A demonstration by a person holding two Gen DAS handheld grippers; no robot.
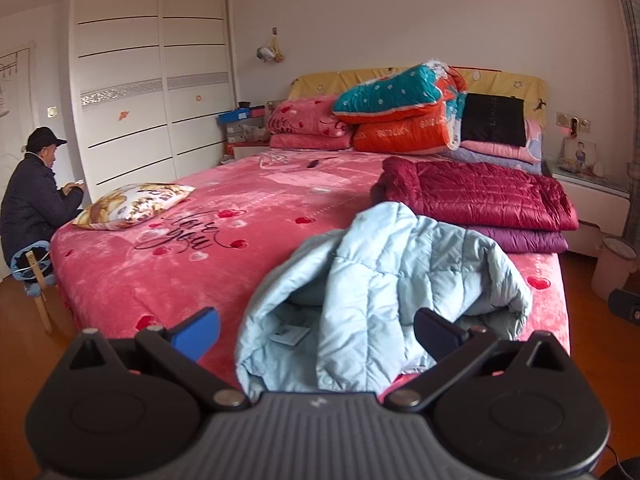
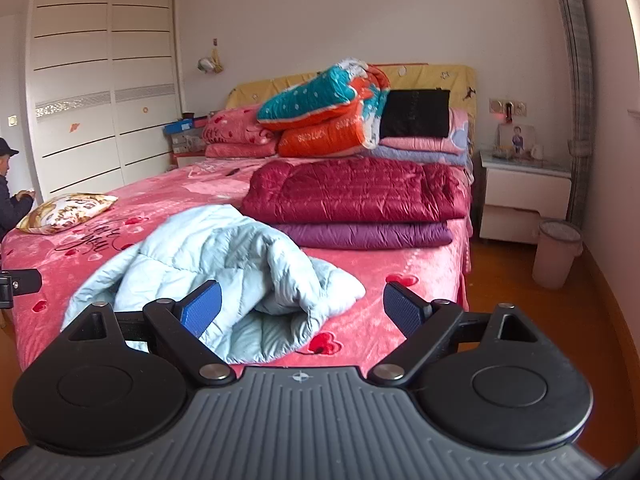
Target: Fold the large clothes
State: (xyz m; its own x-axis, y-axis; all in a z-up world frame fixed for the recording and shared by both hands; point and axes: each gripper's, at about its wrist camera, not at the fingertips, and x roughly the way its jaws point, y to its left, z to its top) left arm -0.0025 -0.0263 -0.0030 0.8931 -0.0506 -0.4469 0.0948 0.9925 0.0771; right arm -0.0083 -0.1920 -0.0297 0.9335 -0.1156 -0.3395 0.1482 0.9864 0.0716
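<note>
A crumpled pale blue jacket (image 1: 384, 280) lies at the near edge of the bed (image 1: 160, 272). The left gripper (image 1: 316, 330) and right gripper (image 2: 302, 306) hover with jaws wide open, holding nothing; spreading the jacket flat first would help the fold.

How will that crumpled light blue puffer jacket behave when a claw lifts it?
The light blue puffer jacket lies slumped in soft folds, so it will probably droop. Its quilted padding suggests it is light for its bulk. The smooth-looking shell may slip.
</note>
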